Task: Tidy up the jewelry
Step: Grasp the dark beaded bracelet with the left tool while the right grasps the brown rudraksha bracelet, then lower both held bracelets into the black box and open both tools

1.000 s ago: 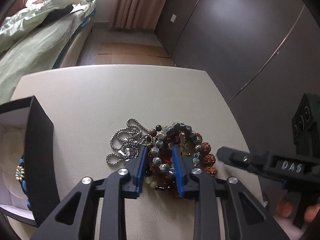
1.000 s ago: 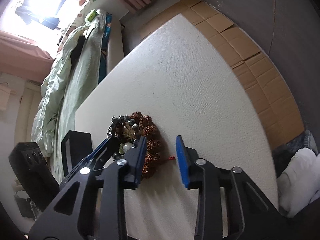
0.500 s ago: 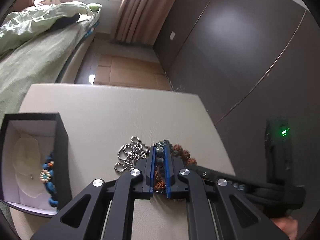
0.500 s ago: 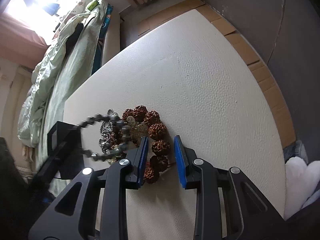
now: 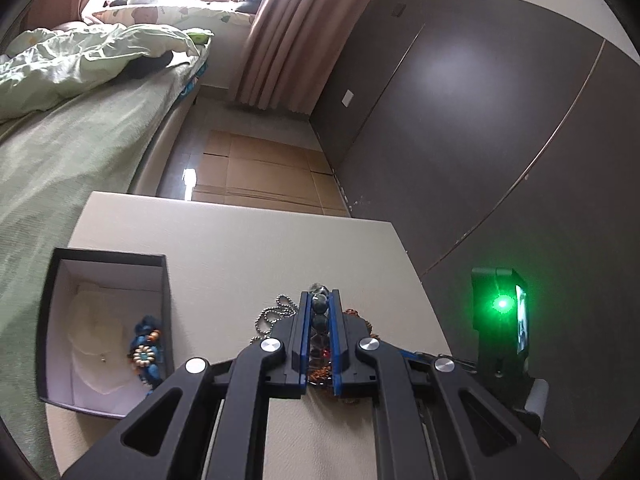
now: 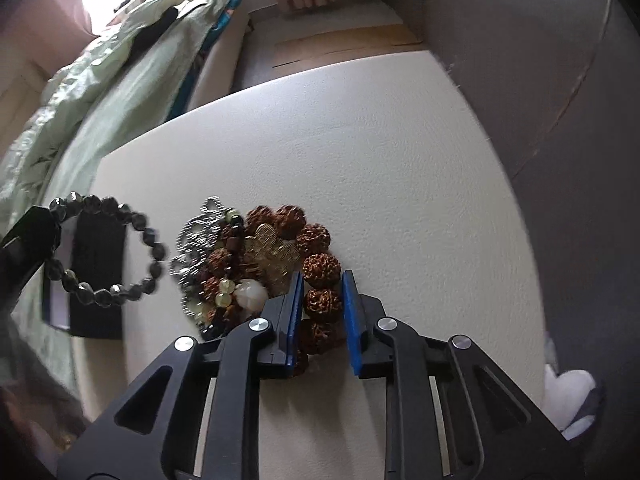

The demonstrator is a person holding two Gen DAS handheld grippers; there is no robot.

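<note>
My left gripper point(image 5: 320, 312) pinches the floppy dark bead bracelet point(image 6: 104, 248), and my right gripper point(image 6: 320, 304), just closing, straddles the bumpy brown bead bracelet point(image 6: 320, 268).

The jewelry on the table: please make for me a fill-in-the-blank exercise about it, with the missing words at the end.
1. The left gripper is shut on a bracelet of dark ____ beads.
2. The right gripper has just been closing around the rough ____ seed beads.
3. A blue beaded piece already lies inside the open black ____.
4. The silver ____ lies on the table beside the pile.

Missing words: grey; brown; box; chain
</note>
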